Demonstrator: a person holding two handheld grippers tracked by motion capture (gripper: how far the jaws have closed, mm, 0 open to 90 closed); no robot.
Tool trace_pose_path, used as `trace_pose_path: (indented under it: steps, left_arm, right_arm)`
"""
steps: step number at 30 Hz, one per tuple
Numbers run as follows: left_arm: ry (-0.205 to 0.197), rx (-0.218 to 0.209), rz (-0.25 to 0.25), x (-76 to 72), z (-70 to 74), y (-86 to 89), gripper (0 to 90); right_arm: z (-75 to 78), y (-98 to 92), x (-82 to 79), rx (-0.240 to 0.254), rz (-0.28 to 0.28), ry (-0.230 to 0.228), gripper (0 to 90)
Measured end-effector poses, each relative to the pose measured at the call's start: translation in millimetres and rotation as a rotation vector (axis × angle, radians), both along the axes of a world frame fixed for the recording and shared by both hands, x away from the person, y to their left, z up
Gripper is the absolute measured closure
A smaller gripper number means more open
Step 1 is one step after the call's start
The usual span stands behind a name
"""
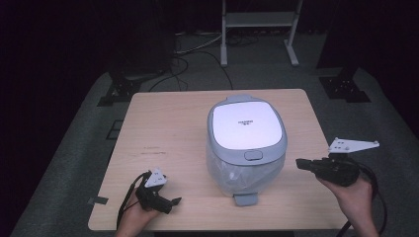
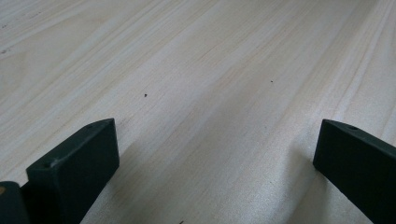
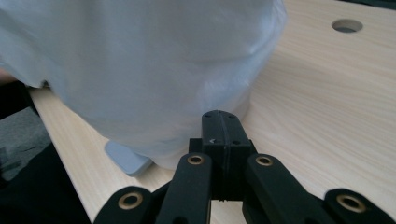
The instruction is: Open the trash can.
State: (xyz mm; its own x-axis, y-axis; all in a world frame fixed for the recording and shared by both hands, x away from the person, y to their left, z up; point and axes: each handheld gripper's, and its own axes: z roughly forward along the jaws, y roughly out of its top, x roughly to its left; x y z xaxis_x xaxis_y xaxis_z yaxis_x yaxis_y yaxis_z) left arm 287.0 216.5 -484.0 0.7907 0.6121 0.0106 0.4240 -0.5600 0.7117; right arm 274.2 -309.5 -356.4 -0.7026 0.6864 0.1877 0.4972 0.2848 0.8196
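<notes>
A grey and white rice cooker (image 1: 246,143) is standing on the wooden table (image 1: 163,133), a little right of the middle and towards the near edge. Its white lid is down, with an oval button on the near rim, and a small grey tab is sticking out from its base onto the table on the near side. The lower body is looking cloudy, as if wrapped in clear film.

The left gripper (image 1: 170,202) is lying low over the near left corner of the table, held in the person's left hand (image 1: 136,215), pointing right towards the cooker but well apart from it. In the left gripper view its jaws are standing wide apart, with nothing but bare wood grain between them.

The right gripper (image 1: 300,163) is hanging off the right side of the cooker, held in the person's right hand (image 1: 353,195) near the table's right edge, its tips pointing left at the cooker's side, near it but not touching. In the right gripper view the right gripper (image 3: 219,122) is showing its two jaws pressed flat together with nothing caught between them, and the pale rounded wall of the cooker (image 3: 140,70) is looming just beyond the tips, with the grey tab (image 3: 127,159) below it to the left.
</notes>
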Motion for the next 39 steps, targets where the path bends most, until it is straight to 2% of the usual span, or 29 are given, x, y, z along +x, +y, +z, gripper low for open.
trace_pose_path:
  steps: [5,7,12,13,22,27,39]
  left_arm:
    - [0.000,0.000,0.000,0.0,0.0,0.0,0.0]
    - [0.000,0.000,0.000,0.0,0.0,0.0,0.0]
    - [0.000,0.000,0.000,0.0,0.0,0.0,0.0]
    - [-0.001,-0.002,0.001,0.0,-0.2,-0.1,0.0]
    - [-0.001,-0.001,0.000,0.0,-0.2,-0.1,0.0]
    - [-0.001,-0.001,0.000,0.0,-0.2,-0.1,0.0]
    - [-0.001,-0.001,0.000,0.0,-0.1,-0.1,0.0]
  right_arm:
    - [13.3,-0.4,-2.3,0.017,0.009,-0.020,90.0]
    - [24.5,-1.3,-4.8,0.032,0.020,-0.042,90.0]
    - [36.6,-2.3,-6.7,0.053,0.038,-0.065,90.0]
    - [42.8,-2.6,-7.5,0.065,0.045,-0.074,90.0]
    - [58.8,0.1,-8.6,0.100,0.075,-0.103,90.0]
    - [70.1,6.2,-9.8,0.133,0.112,-0.128,90.0]
    - [86.2,22.0,-9.2,0.162,0.177,-0.164,90.0]
